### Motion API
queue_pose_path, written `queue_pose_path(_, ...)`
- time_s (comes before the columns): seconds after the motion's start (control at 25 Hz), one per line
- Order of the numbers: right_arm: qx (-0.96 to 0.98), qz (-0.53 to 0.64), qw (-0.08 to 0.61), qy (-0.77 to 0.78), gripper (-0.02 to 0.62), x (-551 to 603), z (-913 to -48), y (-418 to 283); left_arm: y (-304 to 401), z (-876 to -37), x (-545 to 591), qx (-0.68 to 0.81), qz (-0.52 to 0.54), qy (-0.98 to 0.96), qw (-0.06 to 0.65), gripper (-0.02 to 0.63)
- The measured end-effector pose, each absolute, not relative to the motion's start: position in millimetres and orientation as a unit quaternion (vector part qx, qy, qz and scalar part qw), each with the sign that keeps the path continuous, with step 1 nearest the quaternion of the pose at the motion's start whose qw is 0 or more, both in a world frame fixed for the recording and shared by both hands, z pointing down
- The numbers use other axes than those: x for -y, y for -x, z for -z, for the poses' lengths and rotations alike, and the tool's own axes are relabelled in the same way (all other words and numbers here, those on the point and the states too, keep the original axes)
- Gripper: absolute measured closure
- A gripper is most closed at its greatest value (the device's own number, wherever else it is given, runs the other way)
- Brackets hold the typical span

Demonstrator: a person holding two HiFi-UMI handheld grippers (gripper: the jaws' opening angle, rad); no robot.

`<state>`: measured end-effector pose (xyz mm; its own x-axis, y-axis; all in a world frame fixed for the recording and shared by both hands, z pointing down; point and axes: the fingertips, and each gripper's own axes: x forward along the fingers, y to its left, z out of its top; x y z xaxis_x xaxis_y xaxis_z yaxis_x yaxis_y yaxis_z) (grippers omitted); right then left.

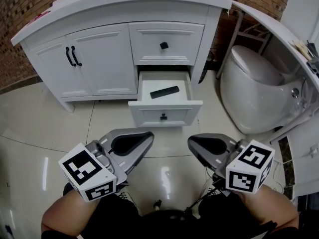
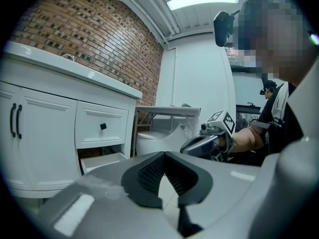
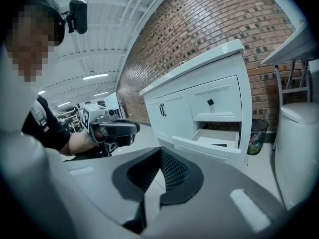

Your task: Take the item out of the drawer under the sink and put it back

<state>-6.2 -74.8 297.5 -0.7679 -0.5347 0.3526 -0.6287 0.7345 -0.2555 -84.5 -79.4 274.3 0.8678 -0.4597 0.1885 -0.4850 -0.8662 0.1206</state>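
Head view shows the black item (image 1: pixel 164 91) lying flat in the open drawer (image 1: pixel 165 114) at 12 o'clock of the left gripper (image 1: pixel 143 138) and right gripper (image 1: pixel 196 143), both closed together on nothing, whereas the left gripper view shows only the drawer's front edge.

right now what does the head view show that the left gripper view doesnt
Only the head view: the black item lying flat in the open lower drawer.

Only the left gripper view: the ceiling light and the camera on the person's head.

Both: the white vanity, its closed upper drawer, part of the open drawer, the toilet and the right gripper.
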Motion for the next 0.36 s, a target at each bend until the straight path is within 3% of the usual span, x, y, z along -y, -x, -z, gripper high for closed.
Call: queue_pose_path(0.36,0.922,-0.184,0.131,-0.313,0.594,74.1,-296.9,5.8,79.2,-276.3,79.6,0.239,-0.081,-0.964,0.087,0.600)
